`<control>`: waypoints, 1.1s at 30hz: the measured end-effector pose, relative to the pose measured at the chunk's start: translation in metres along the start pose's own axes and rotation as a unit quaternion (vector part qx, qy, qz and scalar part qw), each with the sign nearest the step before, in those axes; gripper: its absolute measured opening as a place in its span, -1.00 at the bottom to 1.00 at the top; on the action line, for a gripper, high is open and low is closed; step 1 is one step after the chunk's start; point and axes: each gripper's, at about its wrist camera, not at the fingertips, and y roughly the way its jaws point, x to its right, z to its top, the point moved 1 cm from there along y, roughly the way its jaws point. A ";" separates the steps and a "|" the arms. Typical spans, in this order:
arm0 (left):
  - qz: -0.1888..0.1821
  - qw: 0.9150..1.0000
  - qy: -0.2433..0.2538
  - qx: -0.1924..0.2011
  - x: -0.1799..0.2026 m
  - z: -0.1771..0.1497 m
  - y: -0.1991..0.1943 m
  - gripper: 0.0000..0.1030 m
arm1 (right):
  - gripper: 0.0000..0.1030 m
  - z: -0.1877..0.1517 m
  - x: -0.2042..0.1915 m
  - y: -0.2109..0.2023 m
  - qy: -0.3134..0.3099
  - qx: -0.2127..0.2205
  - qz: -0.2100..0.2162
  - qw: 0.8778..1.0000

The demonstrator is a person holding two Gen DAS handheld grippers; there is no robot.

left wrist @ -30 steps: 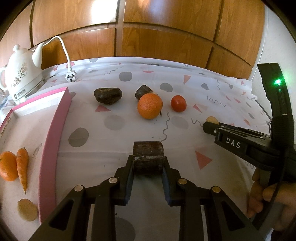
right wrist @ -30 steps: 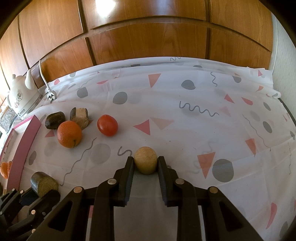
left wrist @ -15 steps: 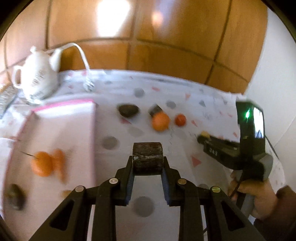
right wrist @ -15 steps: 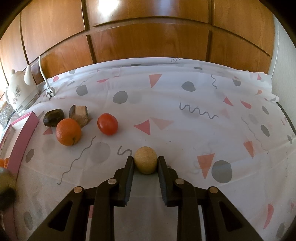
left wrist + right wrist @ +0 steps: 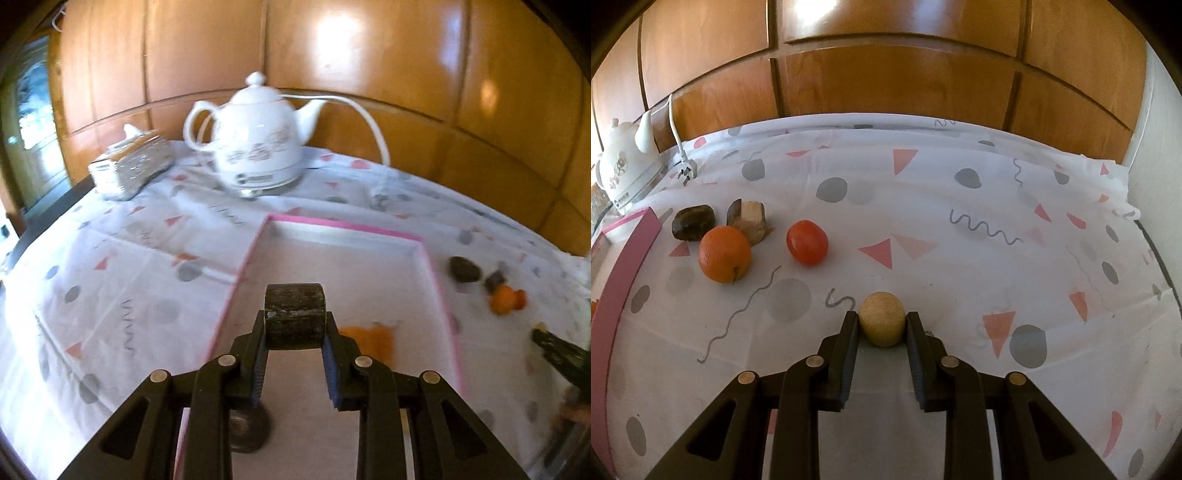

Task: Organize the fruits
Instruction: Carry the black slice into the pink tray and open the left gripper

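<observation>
Dark cylindrical piece clamped in left gripper, above pink-rimmed tray near its left edge; lowering and release likely next, though blur hides height. Right gripper grips tan ball over tablecloth, awaiting transfer.

Bright daylight, glare on wood panelling — left view motion-blurred, fisheye-bent edges.
</observation>
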 end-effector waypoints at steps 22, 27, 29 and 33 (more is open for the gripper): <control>-0.012 1.000 -0.024 0.002 0.002 -0.011 -0.008 -0.20 | -0.51 -0.003 -0.118 -0.078 -0.090 0.039 0.200 0.975; -0.020 0.999 -0.028 0.002 0.001 -0.012 -0.014 -0.19 | -0.51 -0.011 -0.166 -0.100 -0.133 0.038 0.263 0.955; -0.020 0.999 -0.030 0.005 0.000 -0.013 -0.017 -0.19 | -0.51 -0.016 -0.182 -0.108 -0.148 0.035 0.279 0.948; -0.021 0.999 -0.037 0.007 -0.004 -0.014 -0.022 -0.19 | -0.51 -0.023 -0.203 -0.112 -0.169 0.025 0.301 0.938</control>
